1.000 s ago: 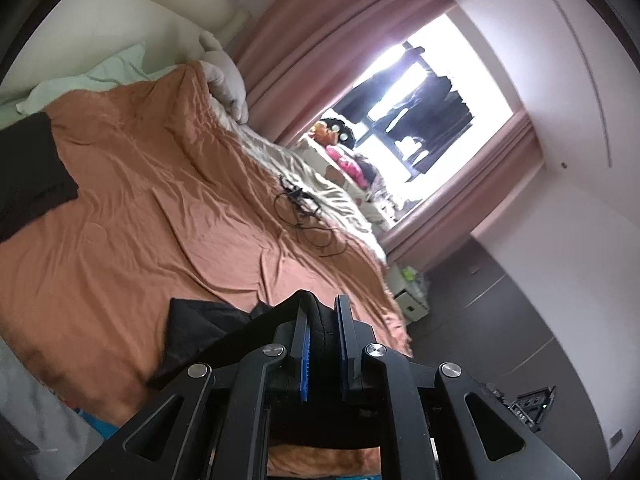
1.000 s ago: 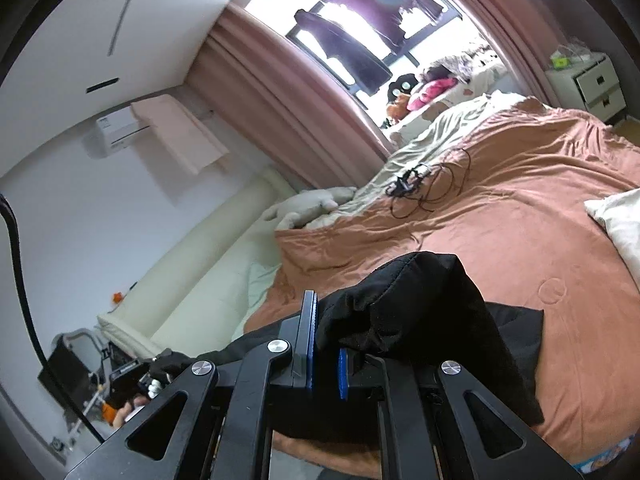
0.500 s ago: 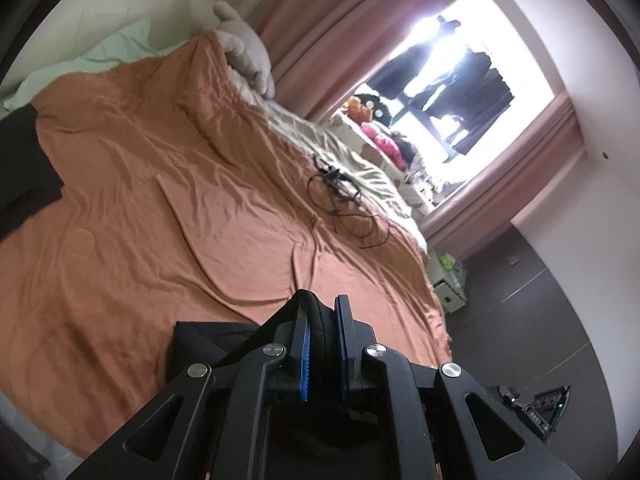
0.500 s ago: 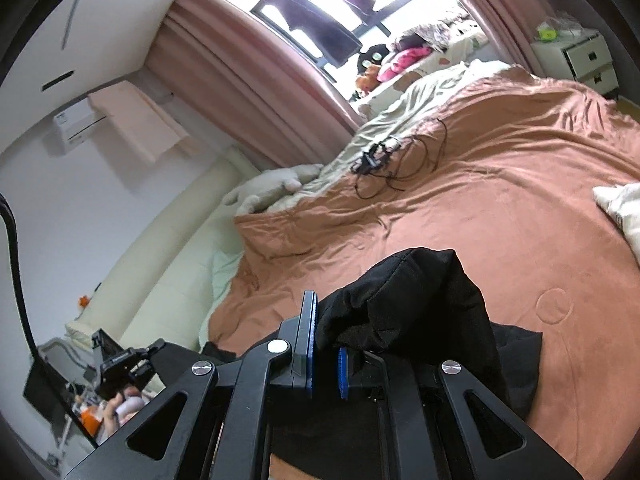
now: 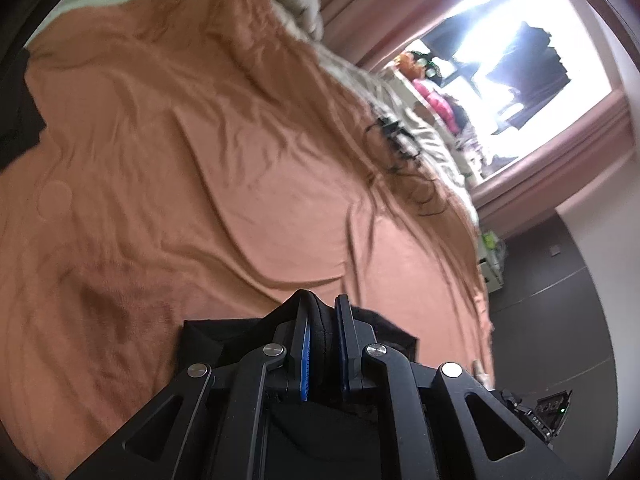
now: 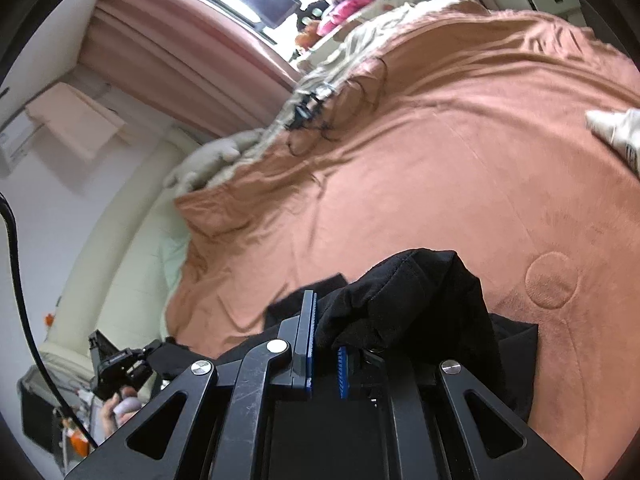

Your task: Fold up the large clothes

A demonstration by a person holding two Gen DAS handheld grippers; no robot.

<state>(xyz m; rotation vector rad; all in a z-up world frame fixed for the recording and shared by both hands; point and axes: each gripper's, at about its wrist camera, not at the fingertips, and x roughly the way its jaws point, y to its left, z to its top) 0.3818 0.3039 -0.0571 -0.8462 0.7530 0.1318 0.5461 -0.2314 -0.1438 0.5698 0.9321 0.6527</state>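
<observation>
Left tongs: being kept clamped on a fold of the black garment, the blue pads squeezed close with only dark cloth between them; being pointed downward toward the bed.

Black garment, left view: being held at the foot of the frame, just above the orange bedspread; a flat dark edge is being spread to both sides of the tongs, so the cloth's long axis is being seen running across the frame, left to right.

Bedspread: being shown rumpled, its creases running diagonally toward the window; a tangle of black cable is lying on it near the far side.

Second dark cloth: being glimpsed at the left edge on the bed; what it is cannot be told.

Right tongs: being kept shut on the black garment, a bunched hump of which is rising over the right finger and draping down to the right onto the bedspread.

Garment's direction, right view: the bunch is being drawn across the frame, trailing off behind the tongs toward the left.

White item: being seen at the right edge on the bedspread, well apart from the garment.
</observation>
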